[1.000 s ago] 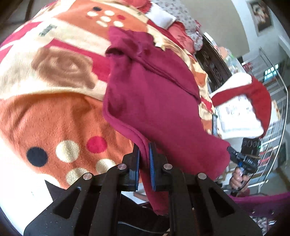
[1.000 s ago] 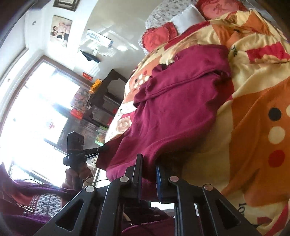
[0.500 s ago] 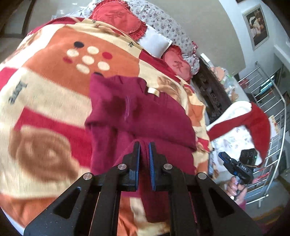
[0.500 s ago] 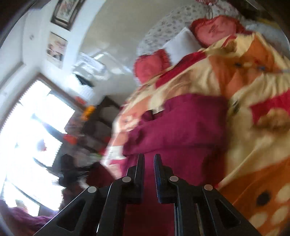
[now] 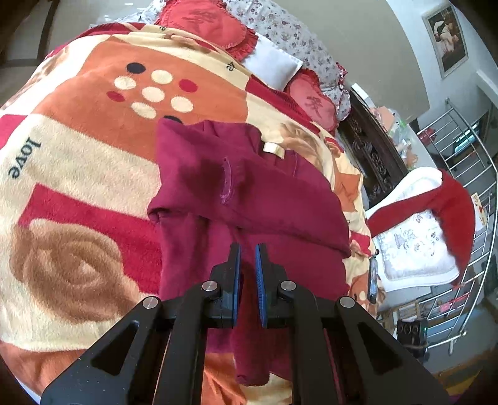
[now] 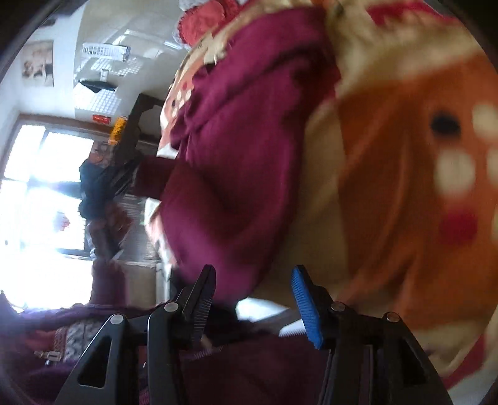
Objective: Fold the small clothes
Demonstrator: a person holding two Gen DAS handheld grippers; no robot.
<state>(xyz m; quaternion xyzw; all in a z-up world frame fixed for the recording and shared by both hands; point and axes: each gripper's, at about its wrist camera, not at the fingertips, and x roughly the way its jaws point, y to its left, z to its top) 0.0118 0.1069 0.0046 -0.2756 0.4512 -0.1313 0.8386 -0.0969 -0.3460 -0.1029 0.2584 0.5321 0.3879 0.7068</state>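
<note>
A maroon garment (image 5: 249,193) lies folded over itself on the patterned bed blanket (image 5: 93,174). My left gripper (image 5: 247,249) is shut on a fold of it, with maroon cloth pinched between the blue pads. In the blurred right wrist view the same maroon garment (image 6: 236,149) stretches away up the frame. My right gripper (image 6: 253,271) has its jaws opening. The garment's near edge sits by the left finger, and the pads do not press on it. A hand holding the left gripper (image 6: 102,180) shows dimly at the left, against the window.
Red pillows (image 5: 205,21) and a white one (image 5: 274,65) lie at the head of the bed. A dark carved cabinet (image 5: 373,155) and a red-and-white cloth (image 5: 417,236) stand off the bed's right side, by a metal railing (image 5: 467,174). A bright window (image 6: 37,193) glares.
The left gripper carried its pinched hem up the bed, doubling the garment over itself. The right gripper, shut on cloth before, now stands parted with the cloth released, and its view has swung.
</note>
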